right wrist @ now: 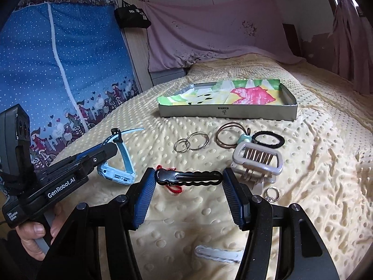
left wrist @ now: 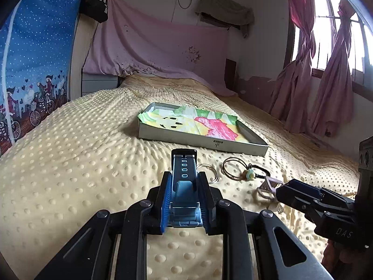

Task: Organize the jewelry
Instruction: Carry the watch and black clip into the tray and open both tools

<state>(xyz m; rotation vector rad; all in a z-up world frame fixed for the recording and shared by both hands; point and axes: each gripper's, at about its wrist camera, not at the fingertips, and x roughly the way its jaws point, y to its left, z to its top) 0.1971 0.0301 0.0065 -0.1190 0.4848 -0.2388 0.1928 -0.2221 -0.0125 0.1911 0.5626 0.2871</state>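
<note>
My left gripper (left wrist: 184, 200) is shut on a light blue smartwatch (left wrist: 184, 206), held just above the yellow bedspread; it also shows in the right wrist view (right wrist: 117, 173). My right gripper (right wrist: 188, 193) holds a black hair clip (right wrist: 188, 177) lengthwise between its blue pads, over a red string (right wrist: 173, 189). The grey tray (right wrist: 227, 112) lined with a colourful cloth (right wrist: 233, 93) lies farther back on the bed. Silver rings (right wrist: 192, 142), a brown bangle (right wrist: 228, 135), a black hair tie (right wrist: 268, 140), a beige claw clip (right wrist: 257, 161), a small ring (right wrist: 272, 193) and a white clip (right wrist: 218, 253) lie on the bedspread.
The dotted yellow bedspread (left wrist: 70, 163) covers the bed. A blue patterned wardrobe cover (right wrist: 70, 70) stands on the left, pink curtains (left wrist: 314, 88) and a window on the right. A pink sheet (left wrist: 151, 44) hangs at the bed's head.
</note>
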